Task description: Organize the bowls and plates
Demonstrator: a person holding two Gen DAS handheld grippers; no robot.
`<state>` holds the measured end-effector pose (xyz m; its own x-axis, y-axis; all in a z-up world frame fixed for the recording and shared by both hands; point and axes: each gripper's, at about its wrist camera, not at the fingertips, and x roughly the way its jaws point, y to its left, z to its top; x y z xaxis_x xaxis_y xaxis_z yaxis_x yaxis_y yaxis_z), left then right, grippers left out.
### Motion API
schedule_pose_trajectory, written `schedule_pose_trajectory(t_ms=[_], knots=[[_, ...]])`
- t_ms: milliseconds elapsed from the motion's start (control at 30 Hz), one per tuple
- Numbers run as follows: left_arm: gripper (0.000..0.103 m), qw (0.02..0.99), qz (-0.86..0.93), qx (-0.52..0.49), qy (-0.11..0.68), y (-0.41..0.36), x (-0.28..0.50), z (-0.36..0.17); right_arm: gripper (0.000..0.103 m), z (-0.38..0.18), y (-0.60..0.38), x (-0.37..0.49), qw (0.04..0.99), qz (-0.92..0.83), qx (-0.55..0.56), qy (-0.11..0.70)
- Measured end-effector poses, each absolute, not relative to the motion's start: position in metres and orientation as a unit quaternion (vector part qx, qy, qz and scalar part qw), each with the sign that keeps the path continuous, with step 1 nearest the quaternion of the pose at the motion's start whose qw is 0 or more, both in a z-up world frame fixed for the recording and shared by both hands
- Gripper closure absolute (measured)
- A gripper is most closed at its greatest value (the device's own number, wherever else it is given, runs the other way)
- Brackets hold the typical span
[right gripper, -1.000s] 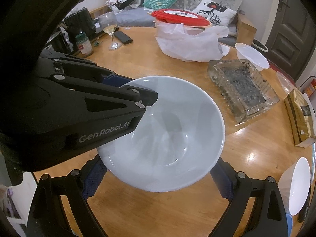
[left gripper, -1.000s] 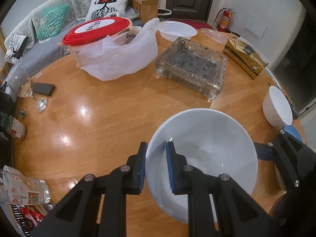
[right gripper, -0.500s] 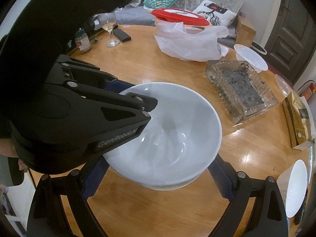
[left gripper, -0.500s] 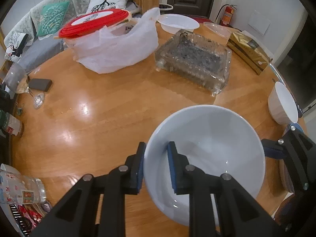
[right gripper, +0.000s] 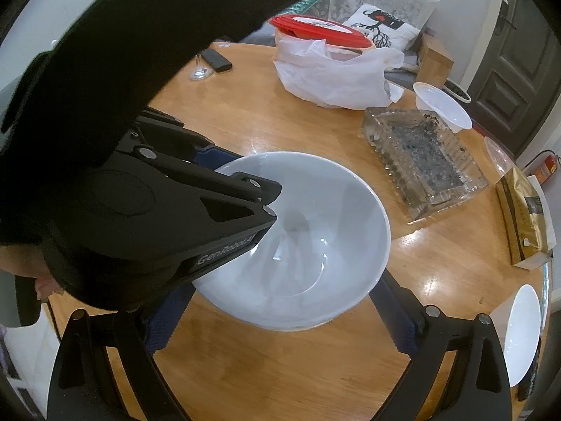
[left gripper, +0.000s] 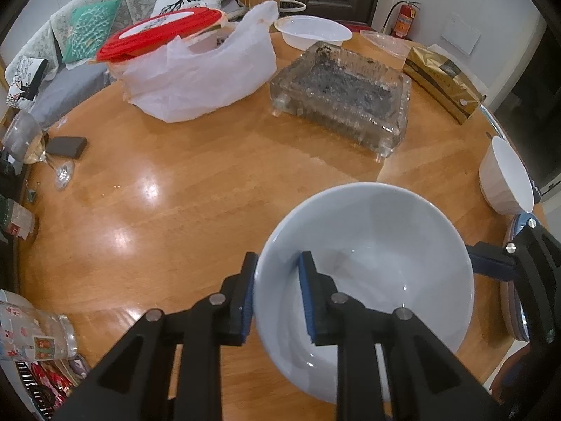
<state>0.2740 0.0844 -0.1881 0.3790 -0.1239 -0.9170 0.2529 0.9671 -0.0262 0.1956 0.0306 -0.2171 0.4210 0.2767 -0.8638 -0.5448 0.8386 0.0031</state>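
A large pale grey-white bowl is held just above the round wooden table. My left gripper is shut on its near rim, one pad inside and one outside. The bowl also shows in the right wrist view, with the left gripper clamped on its left rim. My right gripper is wide open with its fingers on either side below the bowl, not touching it. A smaller white bowl stands at the table's right edge and also shows in the right wrist view.
A glass ashtray, a white bag under a red-lidded container, a white plastic bowl and a gold packet fill the far side. A wine glass, jars and a cup line the left edge.
The bowl in my left gripper has sunk lower toward the table and moved slightly right. My right gripper stays open around it.
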Motion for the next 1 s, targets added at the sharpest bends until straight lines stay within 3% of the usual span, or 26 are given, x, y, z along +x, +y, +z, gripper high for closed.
schedule_pose_trajectory(t_ms=[533,767,800,1000], knots=[[0.081,0.855,-0.087,0.059,0.508,0.058,0.274,-0.131,0.009,-0.184,-0.051,0.176,0.859,0.245,-0.062,0.444],[0.079,0.857,-0.127,0.060,0.496,-0.017,0.280,-0.116,0.006,-0.170,-0.149,0.168,0.888,0.163,-0.052,0.427],[0.076,0.856,-0.134,0.060,0.495,-0.028,0.281,-0.116,0.001,-0.171,-0.167,0.168,0.891,0.145,-0.047,0.427],[0.075,0.843,-0.171,0.076,0.505,-0.098,0.293,-0.131,0.001,-0.191,-0.227,0.176,0.885,0.101,-0.021,0.453]])
